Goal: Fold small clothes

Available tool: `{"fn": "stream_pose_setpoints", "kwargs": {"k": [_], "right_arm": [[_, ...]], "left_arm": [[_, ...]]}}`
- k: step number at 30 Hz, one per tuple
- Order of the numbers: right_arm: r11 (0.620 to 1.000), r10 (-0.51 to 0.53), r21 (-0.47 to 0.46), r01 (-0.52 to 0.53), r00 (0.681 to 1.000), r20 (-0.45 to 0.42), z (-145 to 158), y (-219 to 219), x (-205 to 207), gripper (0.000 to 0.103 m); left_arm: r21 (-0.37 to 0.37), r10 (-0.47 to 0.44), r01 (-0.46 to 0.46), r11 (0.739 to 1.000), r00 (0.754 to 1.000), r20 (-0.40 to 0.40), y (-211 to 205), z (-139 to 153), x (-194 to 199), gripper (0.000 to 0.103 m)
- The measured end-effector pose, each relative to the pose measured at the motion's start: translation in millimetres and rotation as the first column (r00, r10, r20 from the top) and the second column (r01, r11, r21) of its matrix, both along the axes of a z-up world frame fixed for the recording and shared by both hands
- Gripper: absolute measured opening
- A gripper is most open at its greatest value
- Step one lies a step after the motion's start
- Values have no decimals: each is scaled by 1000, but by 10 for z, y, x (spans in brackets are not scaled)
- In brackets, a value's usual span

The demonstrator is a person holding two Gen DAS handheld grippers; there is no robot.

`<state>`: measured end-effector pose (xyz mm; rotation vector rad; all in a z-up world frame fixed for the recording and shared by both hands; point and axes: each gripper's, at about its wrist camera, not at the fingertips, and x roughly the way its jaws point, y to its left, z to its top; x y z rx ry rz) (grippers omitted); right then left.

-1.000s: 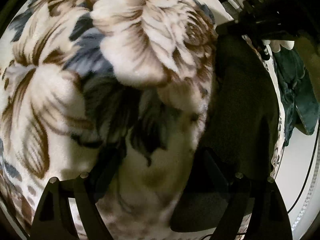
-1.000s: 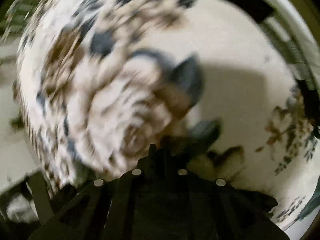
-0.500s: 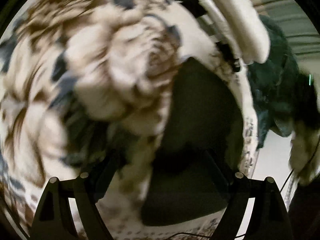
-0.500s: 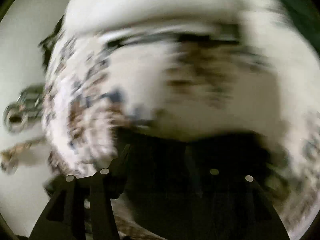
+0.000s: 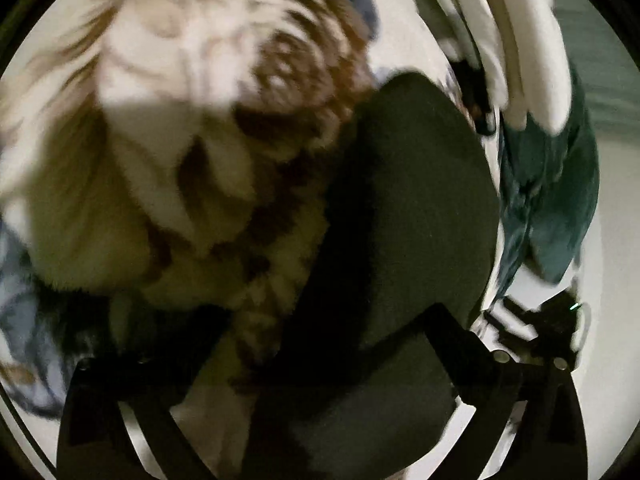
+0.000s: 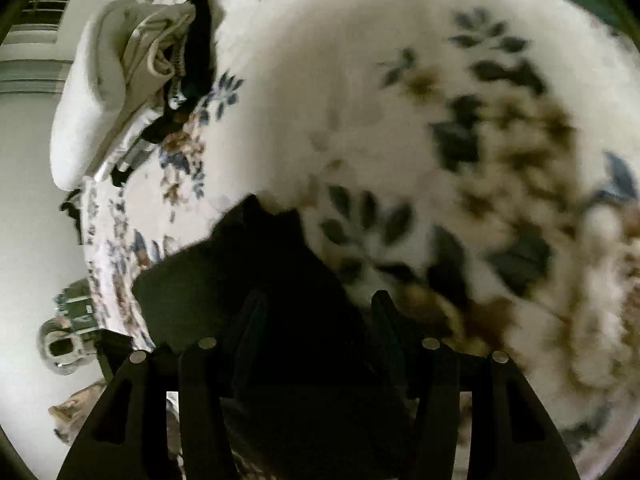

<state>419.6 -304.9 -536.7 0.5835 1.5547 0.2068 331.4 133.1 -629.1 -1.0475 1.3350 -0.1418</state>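
The dark garment [image 5: 408, 216] lies on the floral blanket [image 5: 192, 128] of a bed, near the blanket's edge, beside a teal cloth [image 5: 548, 200] that hangs off the side. In the left wrist view the left claw [image 5: 320, 364] is spreading its jaws wider, with the lower part of the dark cloth lying between them and no pad pressing on it. The right claw [image 6: 316, 320] stands about half open over the same garment [image 6: 240, 280], gripping nothing as far as the view shows. The step in hand looks like taking new holds for the next fold. To do it well, each claw should come down on one edge or corner of a single layer, pinch only the dark cloth and not the fleecy blanket under it, and lift evenly so the fold line stays straight. In the left view the garment's long axis runs from the near claw up and away toward a rounded far end; which end is the waist or hem cannot be told. A pile of pale and black clothes [image 6: 152, 56] sits well apart at the far corner.
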Motion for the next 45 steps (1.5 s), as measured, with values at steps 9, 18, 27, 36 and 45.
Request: {"fn": "stream_pose_setpoints", "kwargs": {"k": [9,18,27,36,45], "right_arm": [[1000,26,-18,-24,995,91,-191,464,412,3],[987,88,-137,-83,996,34,-269,610,750,4],[995,-98,-24,98,995,-29,-15,-199,-216,48],[986,-142,58,154,974,-176,-345,-183,-1202,22],[981,-184,-85,173,973,-138,-202,-198,-1446,5]], "left_arm": [[50,-21,22,999,999,-25,-23,130,41,103],[276,-86,70,959,995,45,-107,490,290,96],[391,-148,114,913,987,59,-49,376,929,49],[435,-206,165,885,977,48,-172,348,975,12],[393,-186,146,908,981,64,-161,705,924,43]]}}
